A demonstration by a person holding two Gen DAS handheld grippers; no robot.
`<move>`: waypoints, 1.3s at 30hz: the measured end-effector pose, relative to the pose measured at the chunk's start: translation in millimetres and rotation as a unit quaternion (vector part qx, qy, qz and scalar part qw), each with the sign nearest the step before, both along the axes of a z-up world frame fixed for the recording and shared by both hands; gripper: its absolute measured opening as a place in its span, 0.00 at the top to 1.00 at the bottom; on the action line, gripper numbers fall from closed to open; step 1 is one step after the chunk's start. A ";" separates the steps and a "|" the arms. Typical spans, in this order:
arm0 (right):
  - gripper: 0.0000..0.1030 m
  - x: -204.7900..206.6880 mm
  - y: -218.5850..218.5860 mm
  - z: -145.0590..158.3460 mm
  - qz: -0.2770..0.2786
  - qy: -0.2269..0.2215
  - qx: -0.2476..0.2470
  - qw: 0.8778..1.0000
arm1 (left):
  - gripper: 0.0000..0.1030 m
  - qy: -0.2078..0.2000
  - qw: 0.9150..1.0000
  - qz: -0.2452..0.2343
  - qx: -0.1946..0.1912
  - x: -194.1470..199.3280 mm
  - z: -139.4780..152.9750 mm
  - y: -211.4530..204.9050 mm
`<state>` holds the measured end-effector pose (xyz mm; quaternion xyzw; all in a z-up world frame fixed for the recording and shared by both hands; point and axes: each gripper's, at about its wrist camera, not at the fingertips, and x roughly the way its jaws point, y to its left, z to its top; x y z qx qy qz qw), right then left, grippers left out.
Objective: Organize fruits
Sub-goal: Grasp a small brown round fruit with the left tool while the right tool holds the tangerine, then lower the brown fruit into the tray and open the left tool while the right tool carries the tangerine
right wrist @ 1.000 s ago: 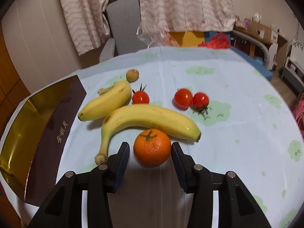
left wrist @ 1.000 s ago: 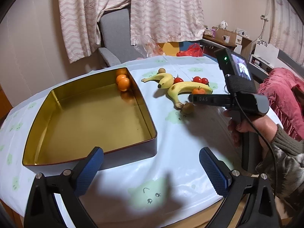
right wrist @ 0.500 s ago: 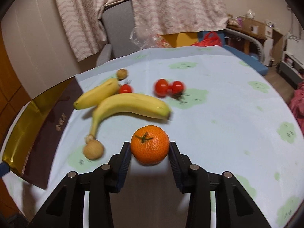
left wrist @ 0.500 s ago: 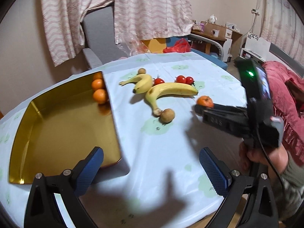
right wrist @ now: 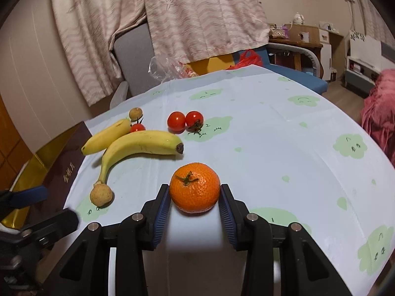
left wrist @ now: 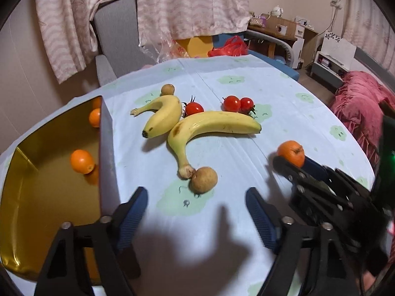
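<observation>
My right gripper (right wrist: 195, 198) is shut on an orange tangerine (right wrist: 195, 190), held near the table's front right; the tangerine (left wrist: 291, 152) also shows in the left wrist view. My left gripper (left wrist: 197, 204) stands open just short of a brown round fruit (left wrist: 204, 179), with nothing between its fingers. That fruit touches the stem of a large banana (left wrist: 212, 128). A smaller banana (left wrist: 163, 116), three red tomatoes (left wrist: 232, 103) and a second brown fruit (left wrist: 167, 89) lie behind. A gold tin (left wrist: 37, 197) on the left holds small oranges (left wrist: 82, 161).
The tin's dark side wall (left wrist: 107, 153) stands upright just left of my left gripper. The light blue tablecloth (right wrist: 284, 148) curves off to the right. A grey chair (left wrist: 113, 37), a plastic bag (left wrist: 170, 46) and a pink blanket (left wrist: 358, 103) lie beyond the table.
My right gripper has shut on the tangerine and drawn it back from the bananas. My left gripper has swung right, from in front of the tin to facing the brown fruit.
</observation>
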<state>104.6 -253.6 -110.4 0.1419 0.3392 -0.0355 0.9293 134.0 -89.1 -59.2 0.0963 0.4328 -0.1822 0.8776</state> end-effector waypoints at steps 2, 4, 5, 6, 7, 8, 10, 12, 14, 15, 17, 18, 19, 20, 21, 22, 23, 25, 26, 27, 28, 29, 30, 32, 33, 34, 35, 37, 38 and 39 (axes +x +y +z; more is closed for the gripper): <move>0.60 -0.2 -0.1 -0.8 0.000 -0.002 0.000 1.000 | 0.29 0.004 1.000 -0.002 0.004 8.6 -5.0 -6.3; 0.60 -0.2 0.8 -0.9 0.000 -0.003 -0.002 1.000 | 0.40 0.005 1.000 -0.009 0.006 14.9 -10.2 -11.9; 0.60 -0.1 0.6 -1.2 0.000 -0.003 -0.001 1.000 | 0.43 0.005 1.000 -0.010 0.011 17.2 -12.6 -14.0; 0.60 -0.2 0.6 -1.2 0.000 -0.003 -0.001 1.000 | 0.48 0.007 1.000 -0.011 0.018 20.7 -16.7 -16.4; 0.60 -0.3 0.8 -1.5 0.000 -0.004 0.000 1.000 | 0.52 0.010 1.000 -0.010 0.019 23.5 -19.5 -17.5; 0.60 -0.4 1.1 -1.7 0.000 -0.004 0.000 1.000 | 0.53 0.014 1.000 -0.009 0.018 25.1 -21.9 -18.1; 0.60 -0.6 1.3 -2.1 0.000 -0.005 -0.001 1.000 | 0.59 0.015 1.000 -0.012 0.019 26.6 -26.1 -18.4; 0.60 -0.5 1.4 -2.4 0.000 -0.005 -0.001 1.000 | 0.63 0.010 0.999 -0.018 0.025 24.8 -29.5 -18.9; 0.60 -0.6 1.2 -2.2 0.000 -0.004 0.000 1.000 | 0.67 -0.001 0.999 -0.021 0.029 22.2 -31.1 -18.6; 0.60 -0.7 1.4 -2.2 0.000 -0.005 -0.001 1.000 | 0.69 -0.005 0.999 -0.023 0.028 21.5 -31.6 -17.2; 0.60 -0.7 1.2 -2.1 0.000 -0.005 -0.001 1.000 | 0.73 -0.002 0.999 -0.029 0.014 20.3 -32.3 -13.4; 0.60 -1.3 1.1 -2.5 0.000 -0.005 -0.001 1.000 | 0.73 -0.002 1.000 -0.028 0.009 19.1 -32.8 -11.1; 0.60 -1.9 0.9 -2.8 0.000 -0.006 -0.001 1.000 | 0.73 -0.003 1.000 -0.028 0.006 18.2 -32.7 -10.3; 0.60 -1.8 0.6 -2.9 0.000 -0.006 -0.001 1.000 | 0.73 -0.005 1.000 -0.027 0.004 16.3 -32.9 -9.1; 0.60 -1.8 0.5 -3.0 0.000 -0.006 -0.002 1.000 | 0.73 -0.006 1.000 -0.026 0.002 14.8 -32.7 -8.4; 0.60 -1.7 0.6 -3.0 0.000 -0.007 -0.003 1.000 | 0.73 -0.008 1.000 -0.023 -0.003 12.9 -32.5 -6.2; 0.60 -1.7 0.7 -3.3 0.000 -0.007 -0.004 1.000 | 0.73 -0.006 1.000 -0.020 -0.008 11.9 -32.2 -5.0; 0.60 -1.9 0.6 -3.3 0.000 -0.007 -0.004 1.000 | 0.73 0.000 1.000 -0.012 -0.023 9.7 -32.1 -0.9; 0.60 -1.9 0.7 -3.2 0.000 -0.008 -0.004 1.000 | 0.73 0.000 1.000 -0.011 -0.024 8.2 -31.9 -1.3; 0.60 -1.9 0.8 -3.3 0.000 -0.008 -0.004 1.000 | 0.73 -0.002 1.000 -0.011 -0.023 6.7 -31.7 -1.5; 0.60 -1.9 0.9 -3.2 0.000 -0.007 -0.005 1.000 | 0.73 -0.005 1.000 -0.012 -0.019 4.4 -31.2 -1.6; 0.60 -1.8 1.1 -3.4 0.000 -0.007 -0.006 1.000 | 0.73 -0.006 1.000 -0.012 -0.018 3.2 -31.1 -1.6; 0.60 -1.9 1.0 -3.2 0.000 -0.007 -0.007 1.000 | 0.73 -0.009 1.000 -0.010 -0.016 1.3 -30.2 -1.1; 0.60 -1.8 1.2 -3.1 0.000 -0.007 -0.008 1.000 | 0.73 -0.010 1.000 -0.006 -0.013 -0.7 -28.9 0.0; 0.60 -1.8 1.3 -3.2 0.000 -0.008 -0.008 1.000 | 0.73 -0.009 1.000 -0.004 -0.014 -1.8 -28.4 1.0; 0.60 -1.8 1.4 -3.2 0.000 -0.007 -0.008 1.000 | 0.73 -0.010 1.000 -0.002 -0.016 -3.6 -26.8 2.4; 0.60 -1.8 1.4 -3.2 0.000 -0.007 -0.008 1.000 | 0.73 -0.011 1.000 -0.002 -0.017 -5.1 -25.2 3.6; 0.60 -1.8 1.7 -3.0 0.000 -0.008 -0.010 1.000 | 0.73 -0.018 1.000 -0.002 -0.018 -9.0 -21.1 5.5; 0.60 -1.7 1.6 -3.1 0.000 -0.008 -0.012 1.000 | 0.73 -0.020 1.000 -0.003 -0.018 -10.0 -19.3 6.3; 0.60 -2.0 2.1 -2.9 0.000 -0.008 -0.013 1.000 | 0.73 -0.024 1.000 -0.005 -0.018 -12.5 -16.8 7.0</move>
